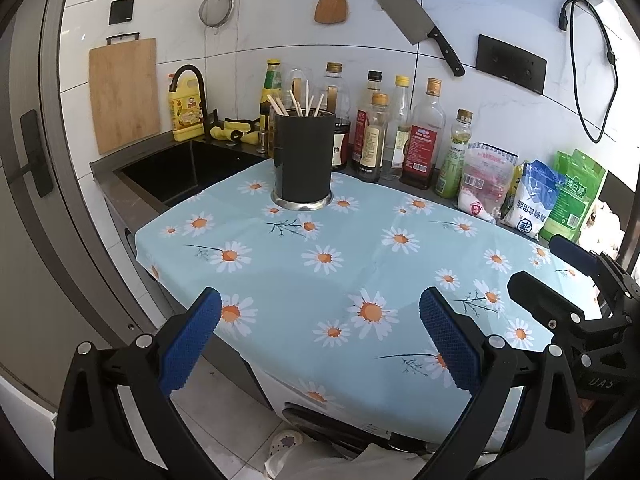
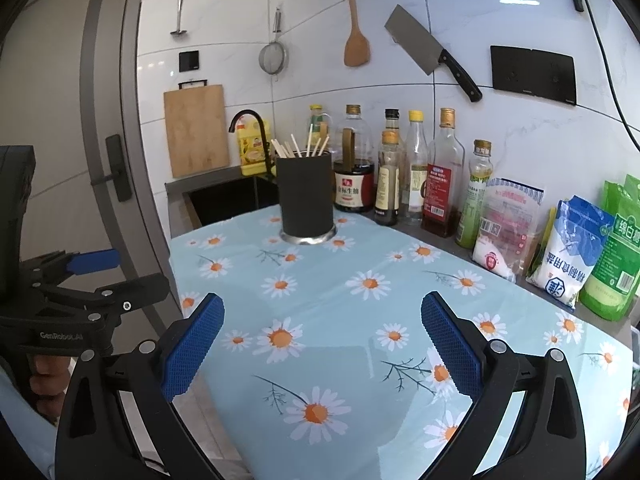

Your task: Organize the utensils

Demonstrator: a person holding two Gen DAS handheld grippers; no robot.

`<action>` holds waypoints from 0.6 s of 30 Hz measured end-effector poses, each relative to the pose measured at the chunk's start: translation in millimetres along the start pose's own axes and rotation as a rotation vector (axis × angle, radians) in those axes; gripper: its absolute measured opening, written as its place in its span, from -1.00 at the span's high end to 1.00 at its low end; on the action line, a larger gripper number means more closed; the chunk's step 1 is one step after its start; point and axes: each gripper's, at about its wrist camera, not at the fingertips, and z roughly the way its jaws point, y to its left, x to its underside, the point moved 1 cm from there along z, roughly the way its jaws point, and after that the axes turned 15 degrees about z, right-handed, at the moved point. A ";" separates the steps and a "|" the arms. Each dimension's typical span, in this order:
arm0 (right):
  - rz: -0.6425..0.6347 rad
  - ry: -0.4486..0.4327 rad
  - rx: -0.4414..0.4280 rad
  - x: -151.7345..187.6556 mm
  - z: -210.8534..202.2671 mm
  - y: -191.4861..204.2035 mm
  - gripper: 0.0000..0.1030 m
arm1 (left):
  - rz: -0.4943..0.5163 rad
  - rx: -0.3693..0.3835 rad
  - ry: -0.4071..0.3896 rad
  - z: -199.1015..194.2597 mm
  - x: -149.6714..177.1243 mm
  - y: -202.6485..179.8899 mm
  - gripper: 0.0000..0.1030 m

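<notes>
Your utensil holder (image 1: 304, 156) looks matt black on a shiny metal base, with pale wooden chopsticks (image 1: 296, 103) inside. The daisy tablecloth (image 1: 340, 264) at 6 o'clock of it looks smooth with a slight sheen. Your left gripper (image 1: 320, 340) pads are rough, textured blue; wall tiles (image 1: 280, 12) at 12 o'clock are glossy

Daisy-print tablecloth (image 2: 360, 320) under chopstick holder (image 2: 306, 196)

White tiled wall (image 2: 500, 128), grey door (image 2: 60, 120)
</notes>
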 end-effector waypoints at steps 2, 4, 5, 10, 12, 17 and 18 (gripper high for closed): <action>0.000 -0.001 0.002 0.0 -0.3 0.0 -0.84 | 0.003 -0.005 0.003 -0.3 0.2 0.5 -0.89; -0.001 -0.003 0.003 -0.1 -0.6 0.1 -0.84 | -0.001 -0.009 0.004 -0.5 0.5 1.7 -0.89; -0.001 -0.003 0.004 -0.1 -0.8 0.4 -0.84 | -0.001 -0.010 0.004 -0.7 1.0 1.9 -0.89; -0.004 -0.004 0.005 0.2 -1.2 1.6 -0.84 | -0.003 -0.016 0.005 -1.2 1.1 2.9 -0.89; -0.002 -0.004 0.006 0.1 -1.1 1.0 -0.84 | -0.004 -0.018 0.007 -1.3 1.2 3.7 -0.89; 0.011 0.001 0.005 -0.3 -1.1 0.8 -0.84 | -0.007 -0.021 0.012 -1.9 1.9 5.2 -0.89; 0.010 0.003 0.004 -0.3 -0.8 0.8 -0.84 | -0.006 -0.021 0.014 -2.0 2.1 5.4 -0.89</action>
